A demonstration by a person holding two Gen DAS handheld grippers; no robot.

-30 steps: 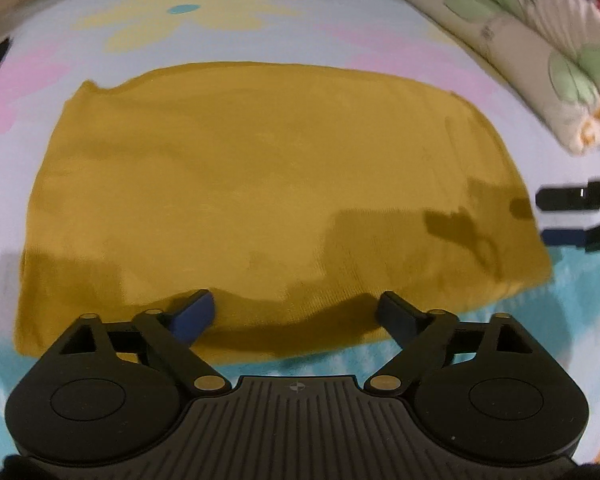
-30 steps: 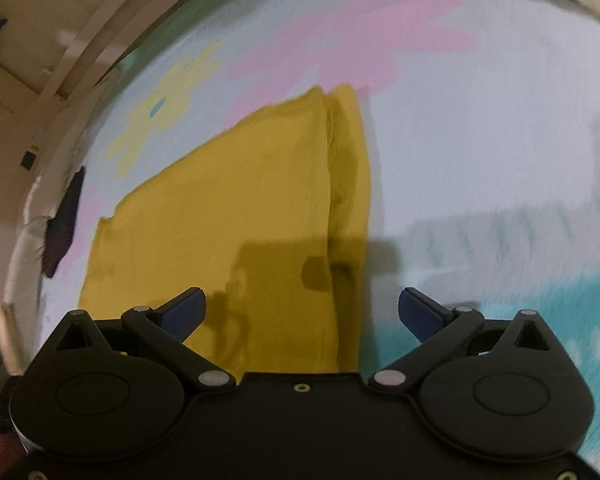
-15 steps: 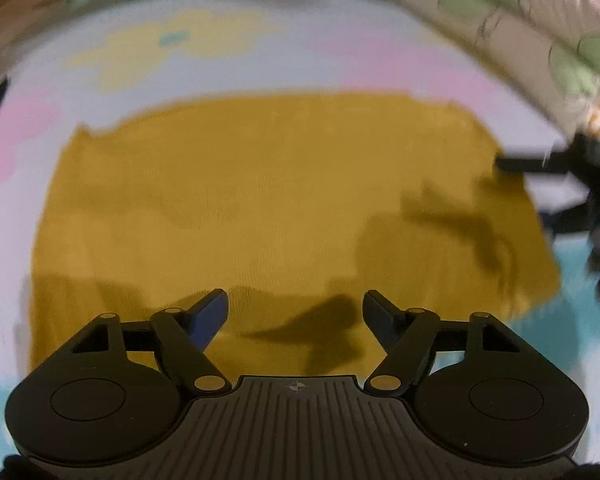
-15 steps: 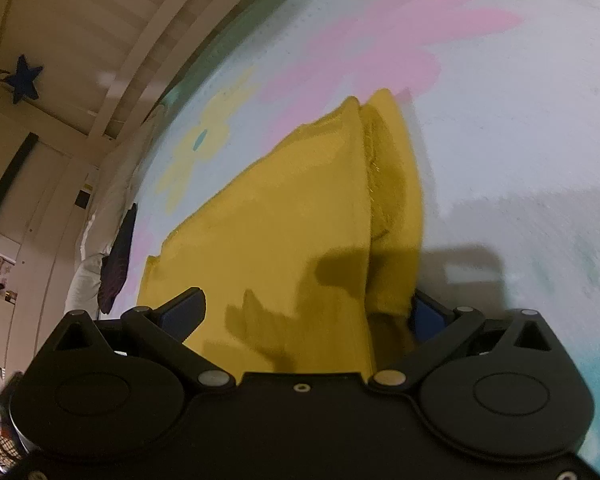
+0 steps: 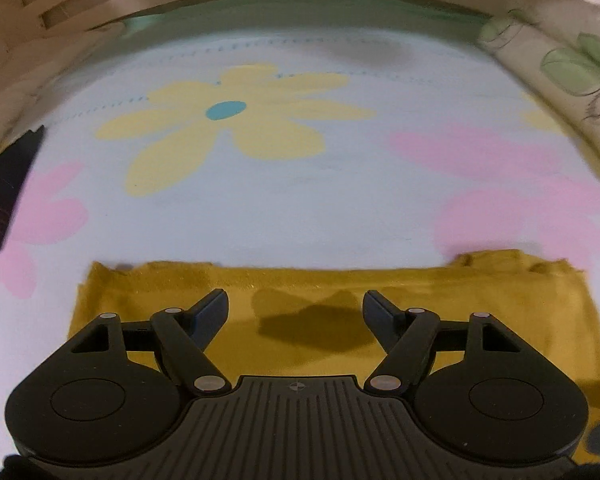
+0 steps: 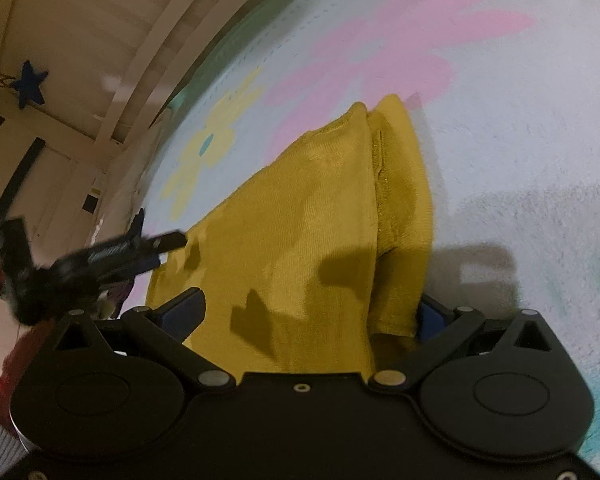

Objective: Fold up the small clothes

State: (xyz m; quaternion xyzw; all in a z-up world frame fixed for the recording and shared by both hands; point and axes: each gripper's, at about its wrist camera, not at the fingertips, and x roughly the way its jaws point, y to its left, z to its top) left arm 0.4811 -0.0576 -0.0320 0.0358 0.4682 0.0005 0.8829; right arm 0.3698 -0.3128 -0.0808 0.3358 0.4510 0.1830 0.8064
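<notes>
A pale flowered sheet [image 5: 300, 208] fills the view. A folded mustard garment [image 6: 300, 232] lies on it at 6 o'clock. The left gripper [image 5: 296, 312] hovers above it, spread, pinching nothing. The right gripper [image 6: 312, 312], also spread, straddles the garment's folded edge.

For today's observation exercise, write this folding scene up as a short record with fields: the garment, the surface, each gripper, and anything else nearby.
garment: mustard yellow cloth, lying folded, layered edge on one side
surface: pale bedsheet with yellow and pink flowers
left gripper: open above the cloth, nothing between its jaws
right gripper: open, cloth edge lying between its jaws
nearby: leaf-print pillow
</notes>
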